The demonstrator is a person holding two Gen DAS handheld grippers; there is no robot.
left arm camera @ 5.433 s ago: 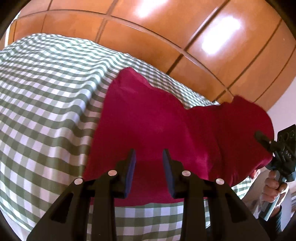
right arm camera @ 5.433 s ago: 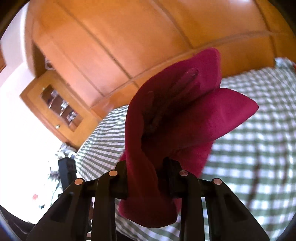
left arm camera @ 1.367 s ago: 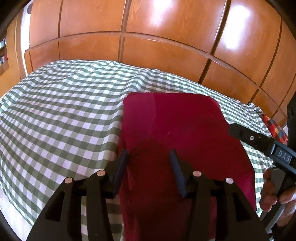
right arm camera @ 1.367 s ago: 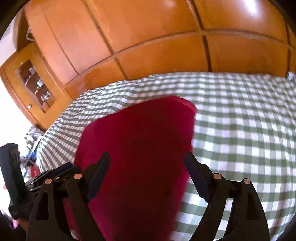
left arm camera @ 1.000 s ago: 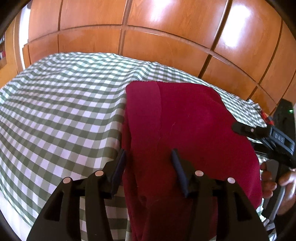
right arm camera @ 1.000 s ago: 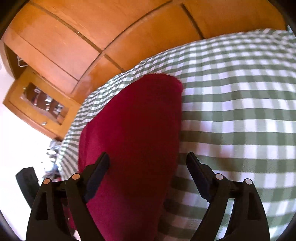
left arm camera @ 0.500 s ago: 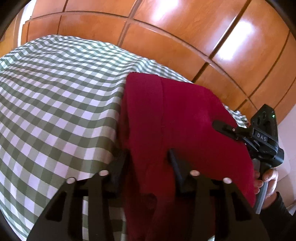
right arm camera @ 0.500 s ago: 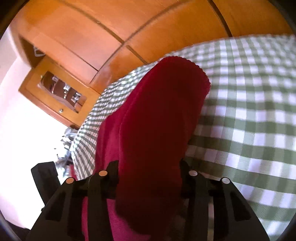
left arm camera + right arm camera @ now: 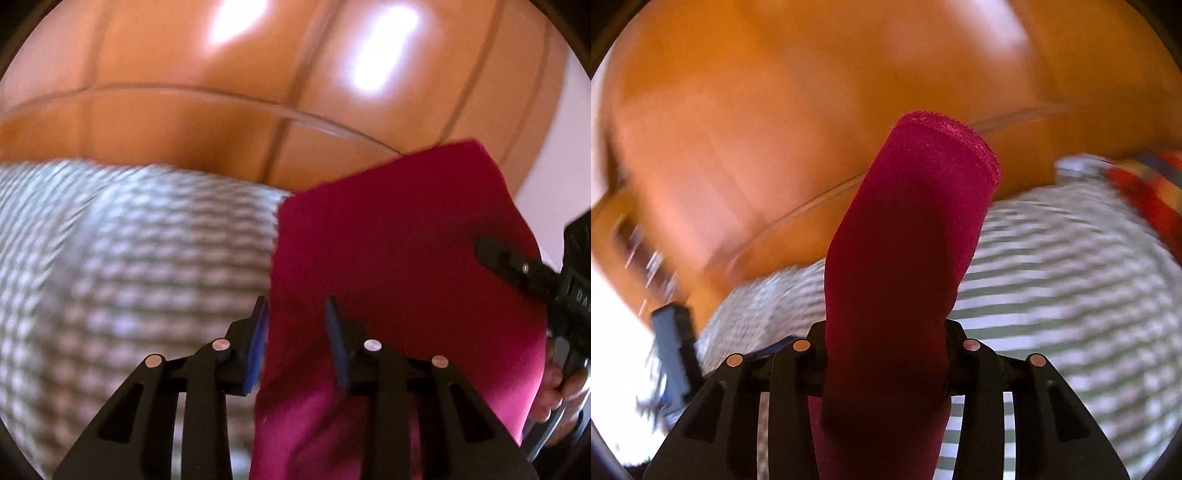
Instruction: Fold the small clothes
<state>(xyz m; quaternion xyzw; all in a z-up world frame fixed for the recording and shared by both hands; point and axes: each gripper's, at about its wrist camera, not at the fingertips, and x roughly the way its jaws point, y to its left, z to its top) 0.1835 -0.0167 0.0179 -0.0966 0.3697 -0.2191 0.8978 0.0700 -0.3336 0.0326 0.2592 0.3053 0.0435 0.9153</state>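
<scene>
Gripping one red cloth (image 9: 399, 258): left gripper (image 9: 295, 339) and right gripper (image 9: 886, 354) each clamp it above one checkered sheet (image 9: 147, 258).

- The red cloth (image 9: 399, 258) is showing as soft, matt fabric with a fine napped surface; in the right wrist view its top edge (image 9: 945, 125) is looking slightly rough and pebbled.
- The green-and-white checked cover (image 9: 147, 258) is appearing as matt woven cloth, blurred here.
- The wooden panelling (image 9: 184, 110) behind is shining glossy, smooth and varnished, catching bright reflections.
- The left claw (image 9: 295, 332) is looking like matt black plastic with small shiny metal rivets and blue pads (image 9: 256, 343) of a dull finish.
- The right claw (image 9: 886, 354) is showing the same matt black plastic and bright metal rivets.
</scene>
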